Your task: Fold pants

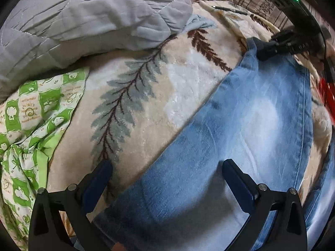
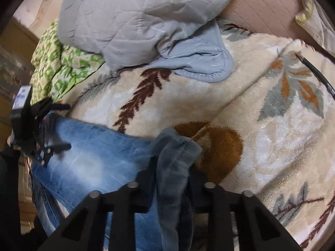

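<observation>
two grippers: right gripper [image 2: 170, 167] clenches jeans [image 2: 100, 156] hem, left gripper [image 1: 167, 167] released.

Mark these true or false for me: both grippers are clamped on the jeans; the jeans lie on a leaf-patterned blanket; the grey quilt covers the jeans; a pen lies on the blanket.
1. Both grippers grip the faded blue denim jeans. False: the right gripper is shut on a bunched end of them; the left gripper is open above the denim.
2. The jeans lie on the cream plush leaf-patterned blanket. True.
3. The grey quilted bedcover covers the jeans. False: it lies apart, farther up the bed.
4. A thin dark pen lies on the blanket. True.
</observation>
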`<action>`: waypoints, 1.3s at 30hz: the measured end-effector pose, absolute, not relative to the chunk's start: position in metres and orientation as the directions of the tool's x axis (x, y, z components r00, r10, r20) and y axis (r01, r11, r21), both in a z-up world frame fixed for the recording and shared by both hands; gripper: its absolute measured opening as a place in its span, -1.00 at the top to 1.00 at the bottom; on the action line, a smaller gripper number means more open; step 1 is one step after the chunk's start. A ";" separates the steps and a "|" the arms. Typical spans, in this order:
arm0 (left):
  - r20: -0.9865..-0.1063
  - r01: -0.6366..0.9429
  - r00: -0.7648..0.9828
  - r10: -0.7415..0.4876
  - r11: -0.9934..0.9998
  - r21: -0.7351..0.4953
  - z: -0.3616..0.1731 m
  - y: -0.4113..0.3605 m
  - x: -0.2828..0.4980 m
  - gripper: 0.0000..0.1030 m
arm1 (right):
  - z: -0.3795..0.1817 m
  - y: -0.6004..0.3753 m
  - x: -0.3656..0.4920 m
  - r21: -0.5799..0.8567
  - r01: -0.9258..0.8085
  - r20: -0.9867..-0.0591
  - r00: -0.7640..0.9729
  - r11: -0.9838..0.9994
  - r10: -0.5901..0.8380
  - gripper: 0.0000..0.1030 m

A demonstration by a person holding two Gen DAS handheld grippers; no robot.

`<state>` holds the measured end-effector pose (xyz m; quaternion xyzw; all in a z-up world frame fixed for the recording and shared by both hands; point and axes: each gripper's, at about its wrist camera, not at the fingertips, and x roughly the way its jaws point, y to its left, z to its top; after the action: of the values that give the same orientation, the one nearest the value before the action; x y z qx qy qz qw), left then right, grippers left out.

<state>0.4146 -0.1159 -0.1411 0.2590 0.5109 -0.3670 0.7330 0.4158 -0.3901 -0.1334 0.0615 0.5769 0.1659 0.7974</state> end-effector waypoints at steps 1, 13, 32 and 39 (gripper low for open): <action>-0.938 0.800 0.203 -0.283 0.600 -0.008 -0.140 -0.115 0.415 -0.99 | -0.132 -0.389 0.413 0.278 -0.208 -0.899 0.287 0.938 0.330 0.63; -0.931 0.819 0.259 -0.258 0.570 0.070 -0.115 -0.126 0.394 0.95 | -0.113 -0.371 0.395 0.173 -0.248 -0.895 0.365 0.953 0.257 0.87; -0.760 0.788 0.533 -0.372 0.546 0.285 -0.014 -0.088 0.202 0.96 | -0.003 -0.324 0.220 -0.196 -0.377 -0.746 0.656 0.905 0.111 0.91; -0.728 0.798 0.529 -0.436 0.548 0.251 -0.020 -0.062 0.099 0.96 | -0.008 -0.305 0.105 -0.265 -0.426 -0.737 0.668 0.865 0.104 0.91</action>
<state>0.0989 -0.0623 -0.0205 0.2928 0.3086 -0.3746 0.8238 0.1049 -0.3052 -0.0080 -0.2127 0.3791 0.1492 0.8881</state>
